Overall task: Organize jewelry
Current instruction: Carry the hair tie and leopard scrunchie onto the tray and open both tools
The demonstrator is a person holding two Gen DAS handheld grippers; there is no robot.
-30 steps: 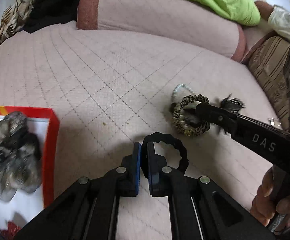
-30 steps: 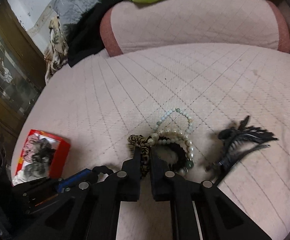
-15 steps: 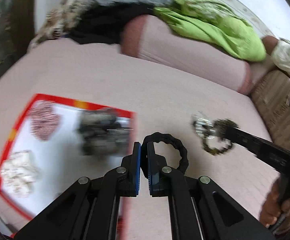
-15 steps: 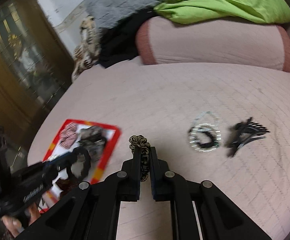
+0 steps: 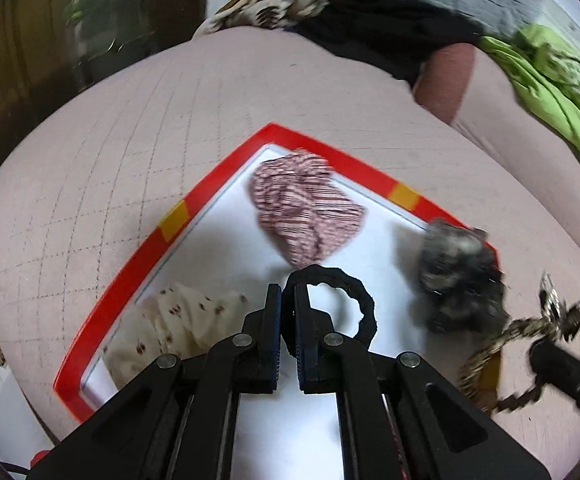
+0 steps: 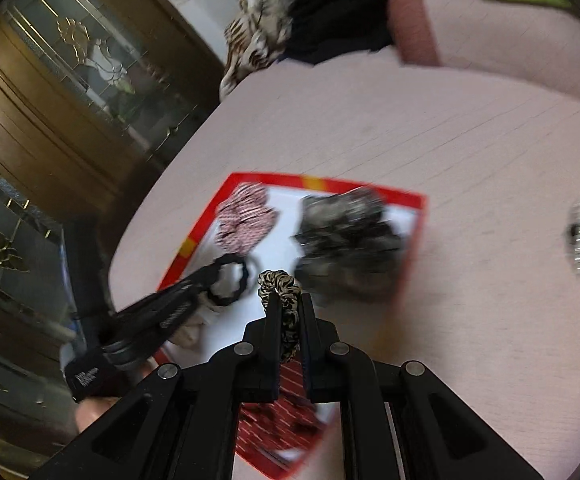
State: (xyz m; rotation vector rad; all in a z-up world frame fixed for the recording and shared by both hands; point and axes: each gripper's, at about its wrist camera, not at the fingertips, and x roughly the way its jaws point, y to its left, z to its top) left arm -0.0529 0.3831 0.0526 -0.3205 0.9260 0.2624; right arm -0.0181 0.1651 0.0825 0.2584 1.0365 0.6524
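We hold both tongs pinched, left gripper (image 5: 288, 322) on the black hair tie (image 5: 343, 298), right gripper (image 6: 290, 320) on the striped scrunchie (image 6: 282, 286), and release over bare tray (image 5: 226, 184) floor (clear of the scrunchies already there).

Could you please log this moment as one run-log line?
left hand-held gripper: shut on black hair tie | right hand-held gripper: shut on striped scrunchie | both over red-rimmed tray

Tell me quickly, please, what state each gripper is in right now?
Left gripper: closed on the black hair tie.
Right gripper: closed on the leopard-print scrunchie.
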